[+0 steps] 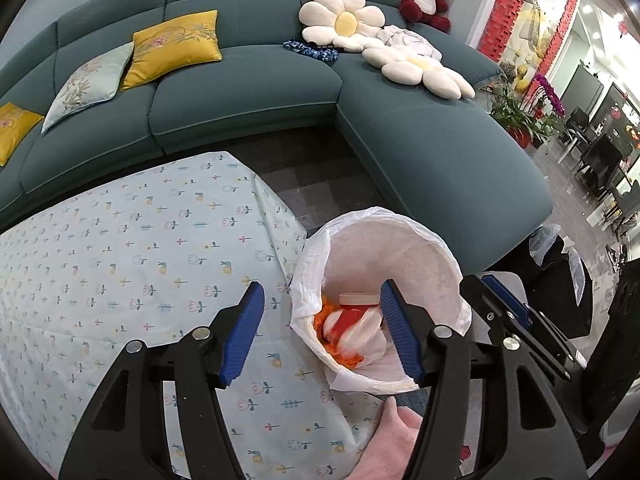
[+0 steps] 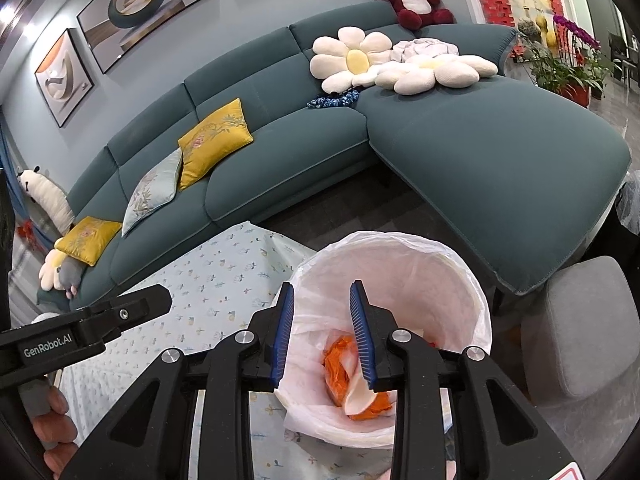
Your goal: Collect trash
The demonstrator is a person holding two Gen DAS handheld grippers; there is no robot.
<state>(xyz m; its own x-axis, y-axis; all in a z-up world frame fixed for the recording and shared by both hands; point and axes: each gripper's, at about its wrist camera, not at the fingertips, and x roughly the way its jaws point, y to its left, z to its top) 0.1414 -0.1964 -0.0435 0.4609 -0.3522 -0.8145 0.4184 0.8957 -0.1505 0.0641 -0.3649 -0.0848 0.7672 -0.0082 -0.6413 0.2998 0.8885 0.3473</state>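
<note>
A bin lined with a white plastic bag [image 1: 436,264] stands on the floor beside the table; it also shows in the right wrist view [image 2: 448,280]. Inside lie orange and red-and-white scraps of trash [image 1: 344,320] [image 2: 340,364]. My left gripper [image 1: 322,332] is open and empty, its right finger over the bin's mouth and its left finger over the table. My right gripper [image 2: 322,336] is open and empty, held above the bin's near left rim. The right gripper also shows in the left wrist view [image 1: 508,308], to the right of the bin.
A table under a pale floral cloth [image 1: 120,264] [image 2: 208,292] lies left of the bin. A teal corner sofa [image 1: 248,96] [image 2: 480,152] with cushions and plush toys runs behind. A grey stool [image 2: 580,328] stands right of the bin. Dark floor [image 1: 320,176] lies between sofa and table.
</note>
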